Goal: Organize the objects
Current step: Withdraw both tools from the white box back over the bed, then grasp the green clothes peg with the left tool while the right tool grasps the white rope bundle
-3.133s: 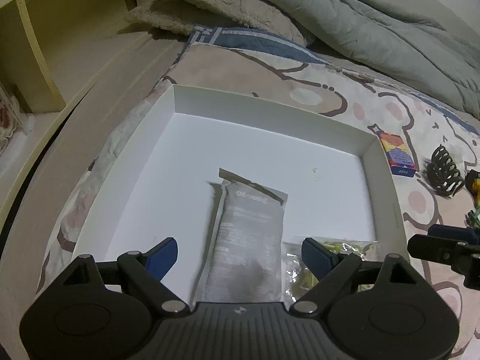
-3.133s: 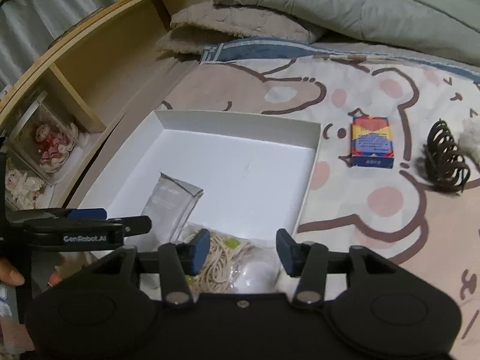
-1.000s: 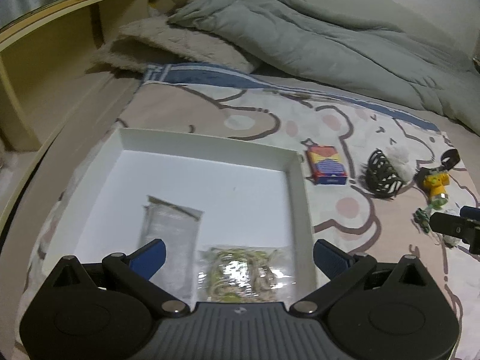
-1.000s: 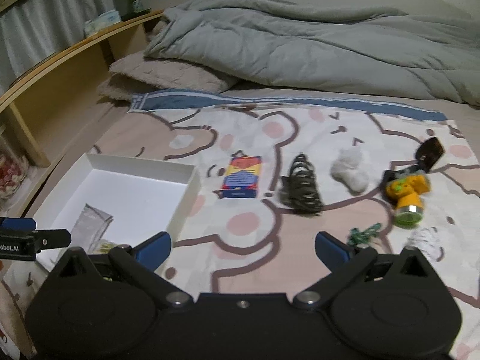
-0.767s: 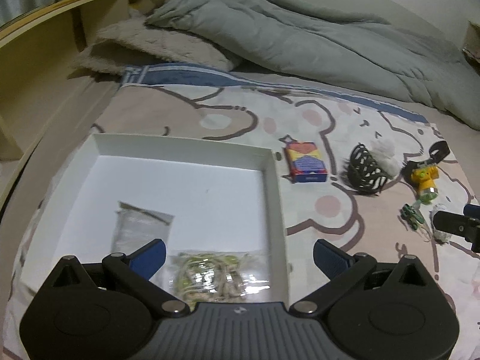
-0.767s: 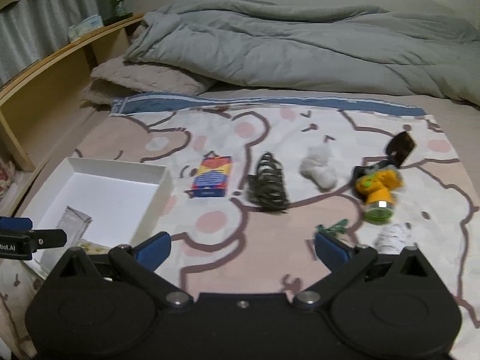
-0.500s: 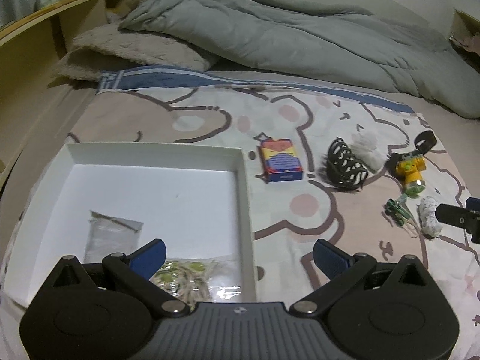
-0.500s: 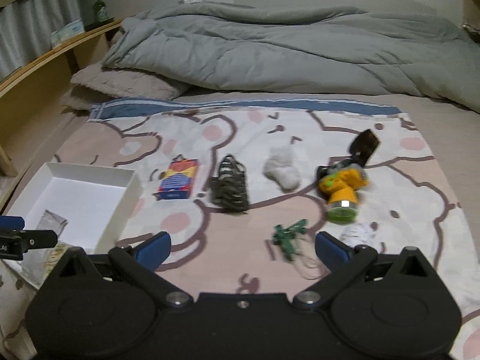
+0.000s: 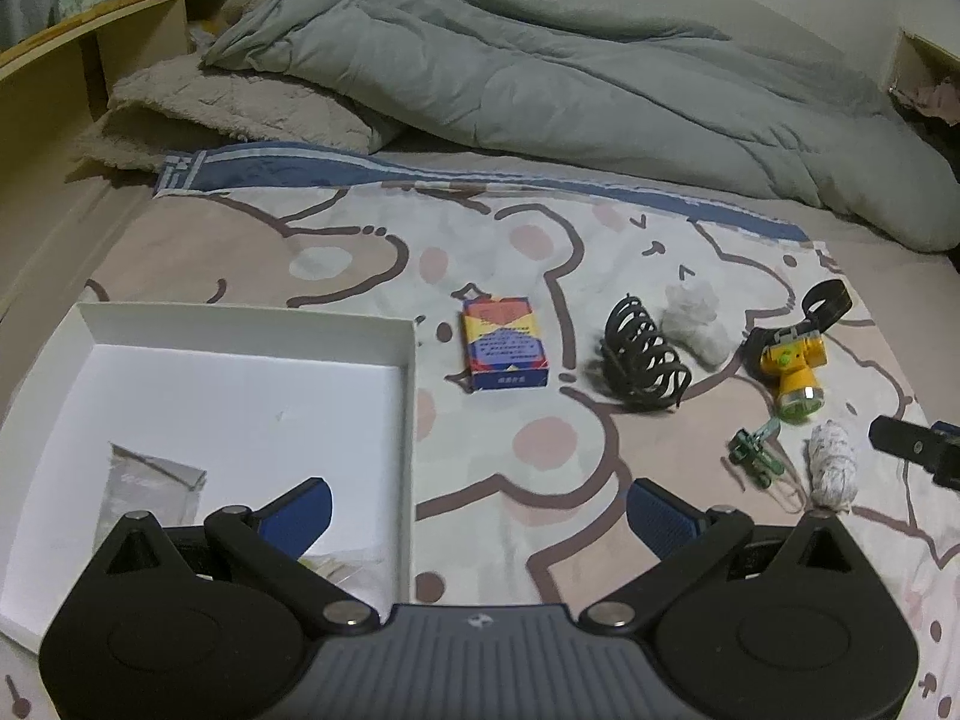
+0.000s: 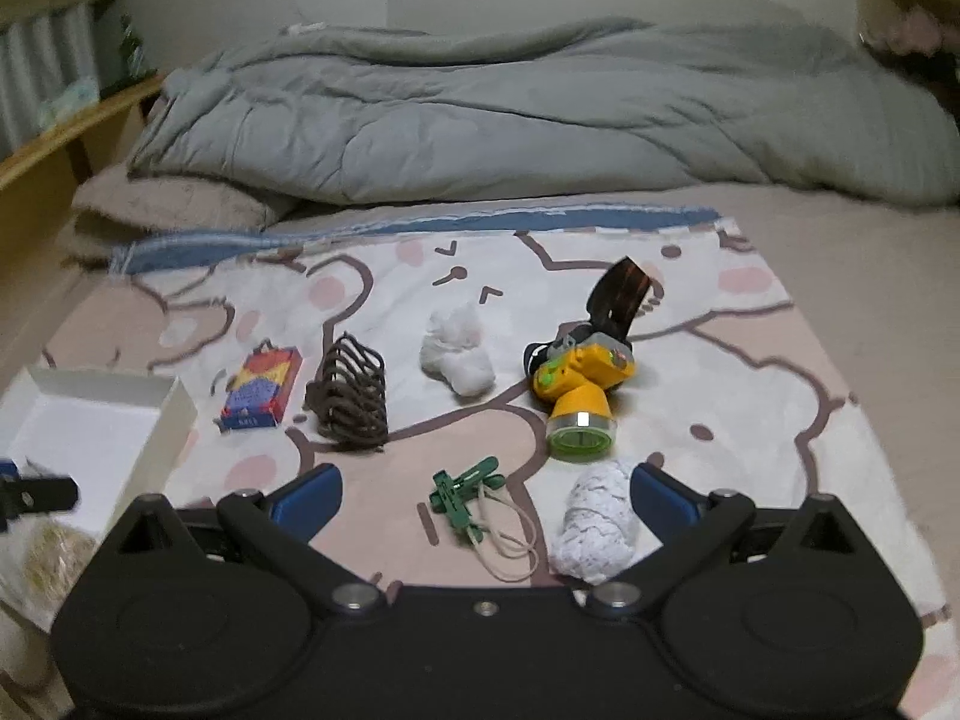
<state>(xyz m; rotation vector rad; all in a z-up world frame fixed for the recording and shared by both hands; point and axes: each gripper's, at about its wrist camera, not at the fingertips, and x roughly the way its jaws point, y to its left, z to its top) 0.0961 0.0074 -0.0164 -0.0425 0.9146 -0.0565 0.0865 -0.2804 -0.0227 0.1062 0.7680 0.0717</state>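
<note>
From my left wrist camera, the left gripper (image 9: 477, 513) body hides the near part of the white box (image 9: 414, 420), so the clear bag (image 9: 345, 570) of pale strands inside shows only as a sliver. Print on the grey sachet (image 9: 150, 495) and on the colourful card box (image 9: 504, 348) is too small to read. The right gripper (image 9: 918, 456) is cut off by the right edge. In my right wrist view, the box's contents at the left edge are blurred.

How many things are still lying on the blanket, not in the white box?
6: a colourful card box nearest the white box, then a hair clip, a tissue wad, a yellow headlamp, green pegs and a white bundle.
</note>
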